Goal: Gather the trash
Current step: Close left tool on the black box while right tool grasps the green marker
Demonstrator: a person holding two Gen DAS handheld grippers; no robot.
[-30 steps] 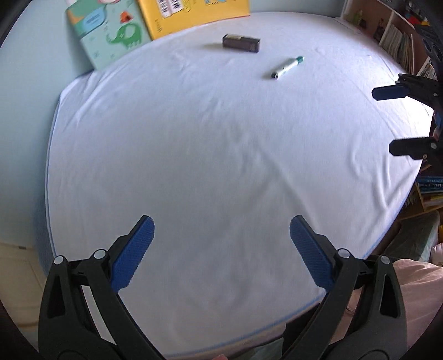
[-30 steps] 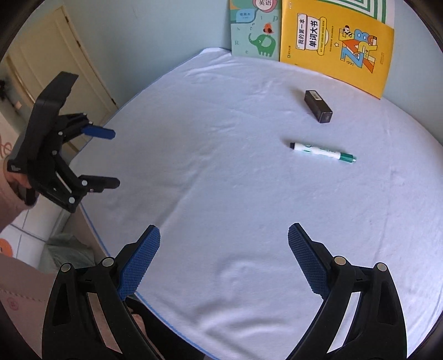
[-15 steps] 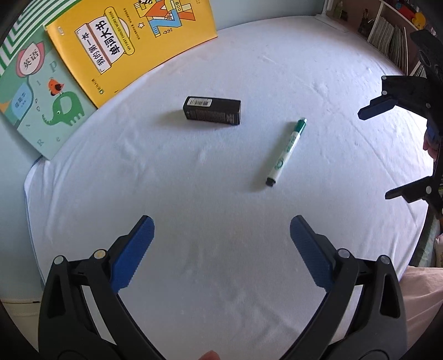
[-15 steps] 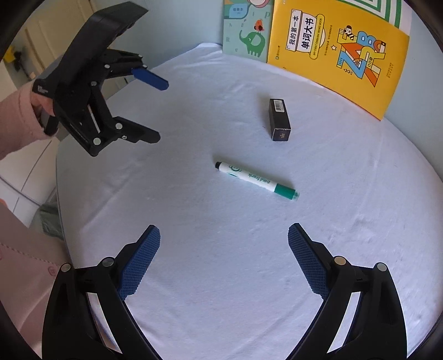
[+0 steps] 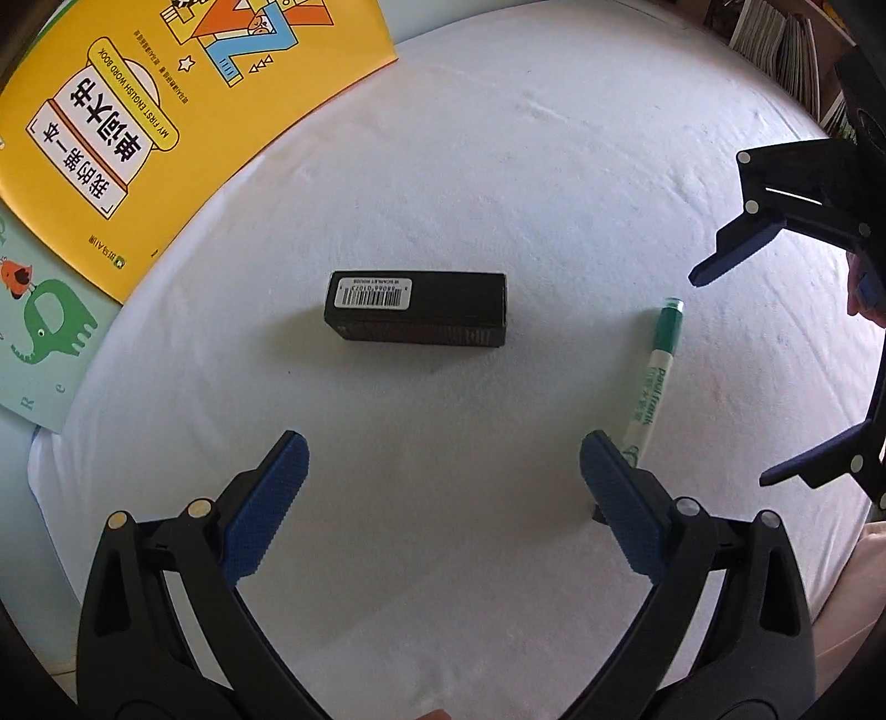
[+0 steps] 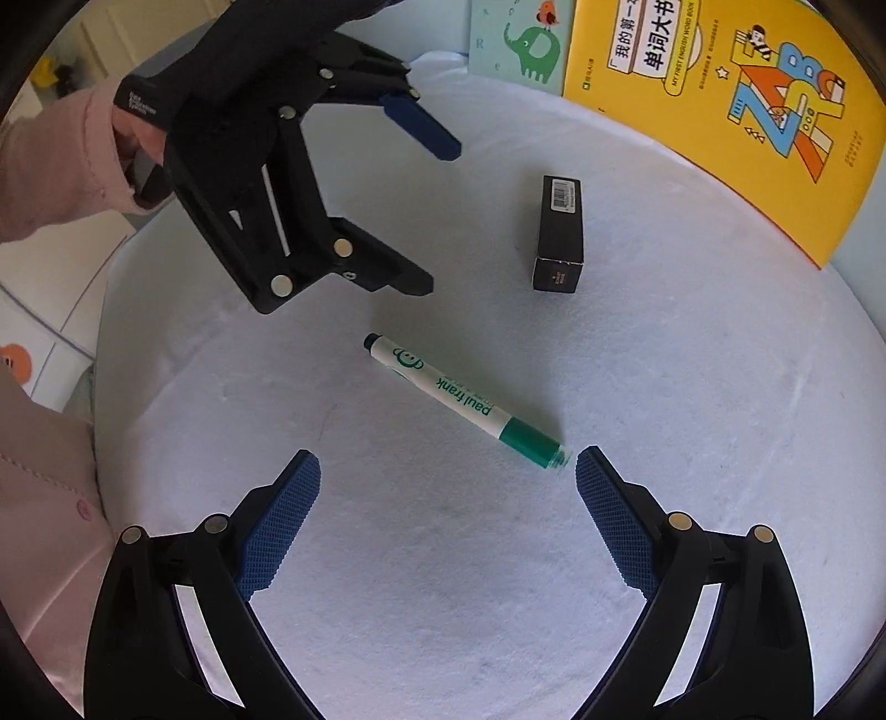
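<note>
A small black box (image 5: 415, 307) with a barcode label lies on the white cloth, just ahead of my open left gripper (image 5: 443, 476). It also shows in the right wrist view (image 6: 559, 232). A white marker with a green cap (image 6: 462, 404) lies just ahead of my open right gripper (image 6: 447, 498), its cap near the right finger. The marker also shows in the left wrist view (image 5: 653, 376), beside the left gripper's right finger. The left gripper shows in the right wrist view (image 6: 437, 216), hovering above the cloth. The right gripper shows at the right of the left wrist view (image 5: 731, 376).
A yellow word book (image 6: 736, 105) and a pale green book with an elephant (image 6: 520, 44) lean at the far edge of the cloth-covered table (image 6: 692, 415). Bookshelves (image 5: 786, 50) stand beyond the table on the right of the left wrist view.
Both grippers have moved forward over the table and come closer to the box and the marker. Both stay open.
</note>
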